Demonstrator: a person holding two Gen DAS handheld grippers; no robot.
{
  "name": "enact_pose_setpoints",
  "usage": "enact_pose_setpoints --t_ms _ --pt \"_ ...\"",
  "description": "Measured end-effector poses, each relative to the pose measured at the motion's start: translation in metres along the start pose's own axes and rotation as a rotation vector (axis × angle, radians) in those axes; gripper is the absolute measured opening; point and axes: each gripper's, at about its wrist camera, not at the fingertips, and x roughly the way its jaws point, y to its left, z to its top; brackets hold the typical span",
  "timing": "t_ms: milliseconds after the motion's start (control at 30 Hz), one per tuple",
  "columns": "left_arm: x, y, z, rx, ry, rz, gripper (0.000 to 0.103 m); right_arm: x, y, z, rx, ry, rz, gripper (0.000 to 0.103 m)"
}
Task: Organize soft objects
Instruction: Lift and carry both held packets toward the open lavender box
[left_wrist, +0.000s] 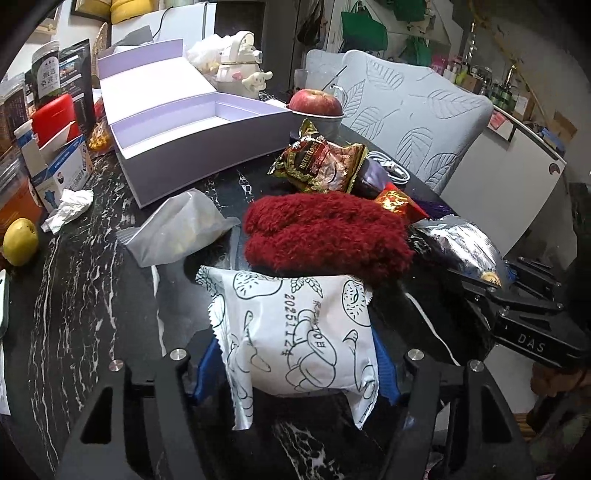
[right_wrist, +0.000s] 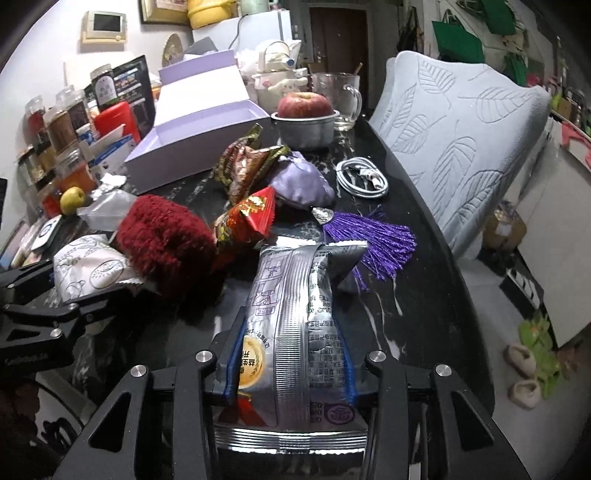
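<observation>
We note the left hand-held gripper (left_wrist: 295, 365) clamped on a white snack packet (left_wrist: 295, 332) printed with line drawings; blue pads press its two long sides. The packet's long axis runs along the fingers, its far crimped end pointing away toward the red fluffy item (left_wrist: 325, 236) and touching it. We see the right hand-held gripper (right_wrist: 288, 373) clamped on a silver foil packet (right_wrist: 295, 332), also lengthwise along the fingers, far end toward the purple tassel (right_wrist: 373, 240). Both packets sit low over the black marbled worktop (left_wrist: 92, 277); whether they rest on it we cannot tell. Beyond the red item lie a brown-gold snack bag (left_wrist: 321, 162) and the open lilac box (left_wrist: 192, 140), its long side angled across the worktop, cavity upward
</observation>
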Motion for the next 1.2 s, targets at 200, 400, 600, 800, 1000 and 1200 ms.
enact_pose_setpoints --t_ms 200,400,600,800,1000,1200 --pt "-0.022 -0.003 -0.004 0.001 -0.045 -0.003 0.067 -0.018 0.011 -0.006 -0.022 -0.031 0.03 0.04" --pt "-0.047 -0.007 -0.006 0.009 -0.108 -0.002 0.067 -0.035 0.024 -0.009 -0.058 -0.073 0.048 0.04" --pt "-0.065 -0.007 -0.005 0.01 -0.159 0.004 0.067 -0.052 0.034 -0.006 -0.085 -0.121 0.064 0.04" --pt "-0.082 -0.002 0.004 0.008 -0.212 0.016 0.067 -0.067 0.044 0.004 -0.12 -0.165 0.086 0.04" --pt "-0.095 0.006 0.018 0.009 -0.261 0.035 0.067 -0.077 0.052 0.02 -0.149 -0.208 0.112 0.04" --pt "-0.107 0.016 0.041 0.013 -0.317 0.062 0.067 -0.08 0.059 0.045 -0.178 -0.244 0.139 0.04"
